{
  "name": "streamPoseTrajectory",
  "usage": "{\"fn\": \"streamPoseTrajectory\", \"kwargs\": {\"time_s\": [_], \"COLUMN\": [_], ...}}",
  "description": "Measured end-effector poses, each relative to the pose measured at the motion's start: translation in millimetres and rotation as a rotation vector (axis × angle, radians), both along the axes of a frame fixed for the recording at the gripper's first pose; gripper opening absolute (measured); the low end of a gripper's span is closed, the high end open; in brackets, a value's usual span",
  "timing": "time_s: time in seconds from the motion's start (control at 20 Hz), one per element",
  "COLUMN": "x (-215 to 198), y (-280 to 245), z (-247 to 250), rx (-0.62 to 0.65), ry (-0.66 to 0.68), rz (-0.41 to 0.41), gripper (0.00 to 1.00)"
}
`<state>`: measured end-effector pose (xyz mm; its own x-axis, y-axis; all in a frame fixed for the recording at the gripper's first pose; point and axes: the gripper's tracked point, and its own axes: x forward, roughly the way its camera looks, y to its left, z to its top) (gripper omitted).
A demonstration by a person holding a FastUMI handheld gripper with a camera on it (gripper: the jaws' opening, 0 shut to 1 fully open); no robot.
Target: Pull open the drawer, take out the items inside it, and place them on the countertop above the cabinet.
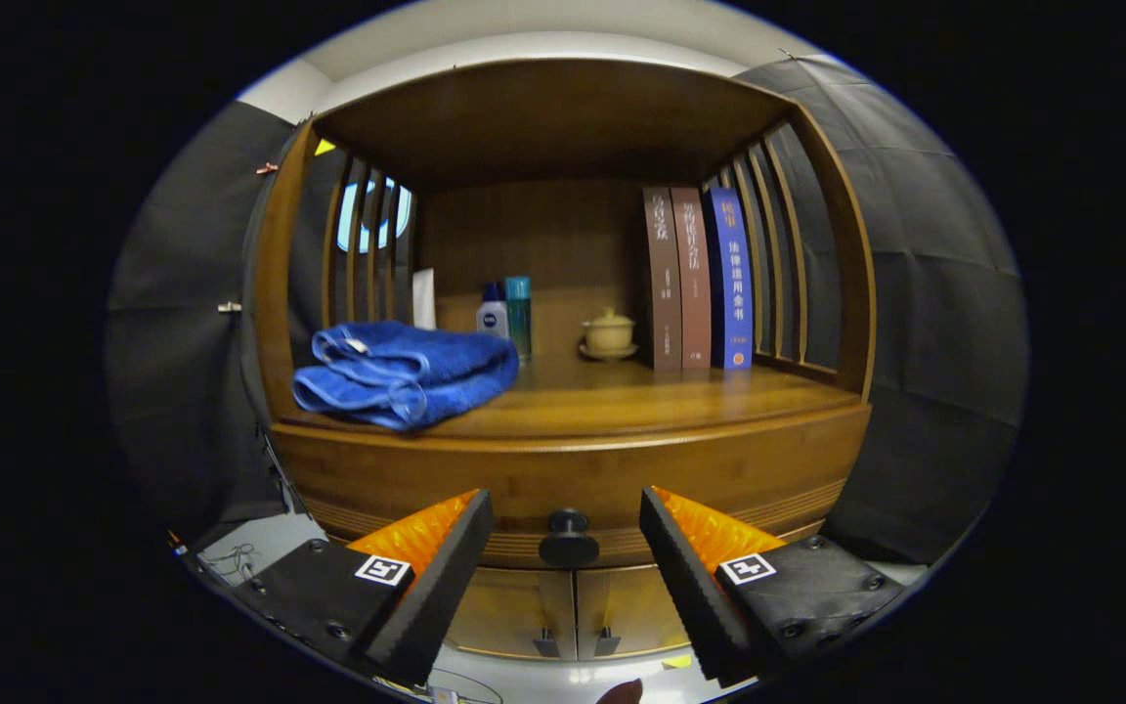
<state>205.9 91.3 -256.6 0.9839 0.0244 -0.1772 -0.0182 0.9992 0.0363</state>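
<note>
gripper lined up on the drawer knob, jaws apart.
knob sits between the two fingers, untouched; drawer shut below the countertop. on the countertop: folded blue towel at left, two bottles and a small lidded cup at far, three books at right.

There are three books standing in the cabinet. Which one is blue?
The blue book is the one farthest from the little lidded cup, next to the cabinet's side slats. The two books beside it are brown. The open gripper waits by the drawer knob.
</note>
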Motion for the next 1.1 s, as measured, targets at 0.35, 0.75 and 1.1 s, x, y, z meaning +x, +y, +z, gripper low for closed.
{"fn": "streamPoseTrajectory", "kwargs": {"time_s": [0.35,0.75,1.1], "x": [22.6,23.6,-34.5], "y": [1.2,0.6,-1.2], "z": [-40.4,-42.1,-39.1], "rx": [0.002,-0.019,0.014], "ry": [0.056,0.089,0.111], "rz": [-0.017,-0.019,-0.013], "gripper": [0.66,0.3,0.3]}}
